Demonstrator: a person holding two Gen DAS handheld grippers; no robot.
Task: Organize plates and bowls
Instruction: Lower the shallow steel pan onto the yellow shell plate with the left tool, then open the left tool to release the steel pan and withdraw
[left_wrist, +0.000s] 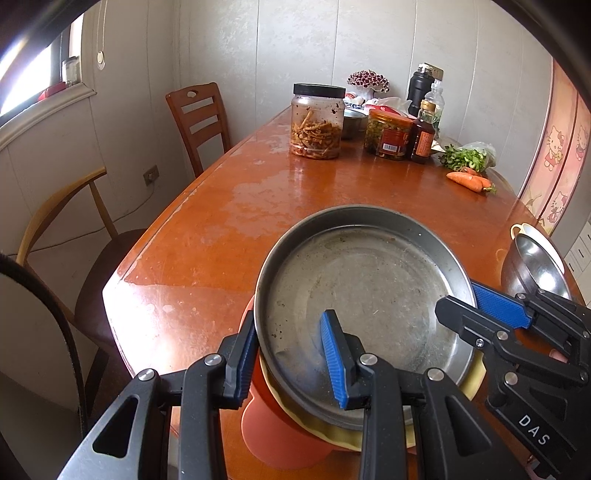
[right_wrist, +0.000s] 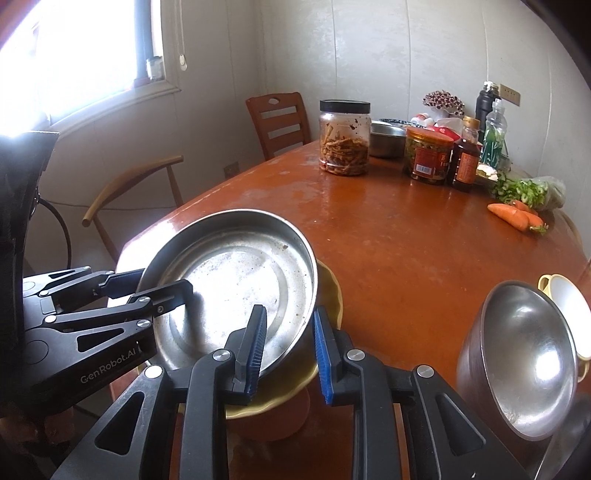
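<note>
Gleaming under window light, the worn table (left_wrist: 229, 206) bears jars (left_wrist: 317, 122).

Both grippers are low and angled inward: left gripper (left_wrist: 291, 356) jaws spread wide, right gripper (right_wrist: 290, 349) spread too, at 3 o'clock.

The left gripper (left_wrist: 291, 354) straddles the near-left rim of a steel plate (left_wrist: 364, 291), one blue pad outside the wall, the other inside on the plate's floor, jaws apart; the plate sits on a yellow dish (left_wrist: 328, 435), itself on an orange plate (left_wrist: 273, 435), at the near end of the wooden table (left_wrist: 221, 229); the right gripper (left_wrist: 484, 314) straddles the plate's right rim; a steel bowl (left_wrist: 532, 269) tilts at the right edge; far off stand a pickle jar (left_wrist: 317, 122), bottles and carrots (left_wrist: 469, 180).
</note>
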